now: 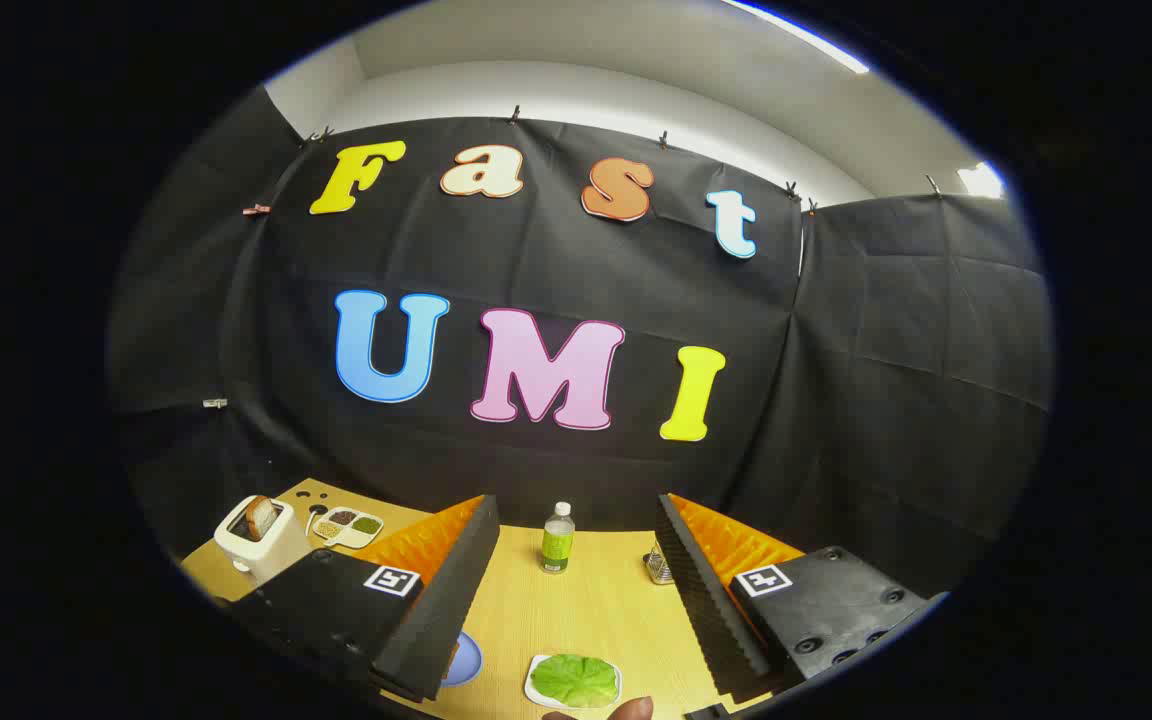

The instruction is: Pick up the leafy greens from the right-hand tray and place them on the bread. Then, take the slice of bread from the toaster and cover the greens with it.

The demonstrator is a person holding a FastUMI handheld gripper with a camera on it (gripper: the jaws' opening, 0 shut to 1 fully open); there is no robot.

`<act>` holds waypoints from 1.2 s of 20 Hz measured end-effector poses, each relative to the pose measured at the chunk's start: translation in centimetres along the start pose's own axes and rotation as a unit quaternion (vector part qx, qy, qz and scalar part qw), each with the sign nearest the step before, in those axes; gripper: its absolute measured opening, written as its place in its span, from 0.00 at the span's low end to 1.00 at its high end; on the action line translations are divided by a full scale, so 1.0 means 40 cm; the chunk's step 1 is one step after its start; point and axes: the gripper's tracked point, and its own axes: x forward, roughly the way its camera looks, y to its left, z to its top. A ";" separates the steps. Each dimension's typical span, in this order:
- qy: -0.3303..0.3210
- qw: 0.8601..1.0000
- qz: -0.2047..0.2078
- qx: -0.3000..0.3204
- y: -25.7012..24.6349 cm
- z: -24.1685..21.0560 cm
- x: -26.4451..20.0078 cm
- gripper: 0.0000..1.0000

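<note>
leafy greens (pixel 574 678) lie flat on a small white tray (pixel 533 690) on the wooden table (pixel 596 610), low between the fingers of the gripper (pixel 573 545), which stand wide apart on nothing. a blue plate (pixel 466 658) peeks out beside the left finger. farther off: green bottle (pixel 557 538) straight ahead, white toaster (pixel 254 540) with a bread slice (pixel 260 516) upright in its slot off left, sectioned dish (pixel 348 526) just beside it.
</note>
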 end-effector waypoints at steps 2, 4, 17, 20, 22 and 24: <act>0.015 1.000 -0.003 -0.002 -0.002 -0.022 0.005 0.98; 0.033 0.999 -0.004 0.000 0.000 -0.043 0.009 0.98; 0.041 0.999 -0.003 0.005 0.004 -0.056 0.023 0.98; 0.038 0.999 0.004 0.005 0.012 -0.054 0.024 0.98; 0.037 0.999 0.020 0.004 0.023 -0.057 0.028 0.98; 0.043 0.997 0.060 -0.008 0.041 -0.079 0.039 0.98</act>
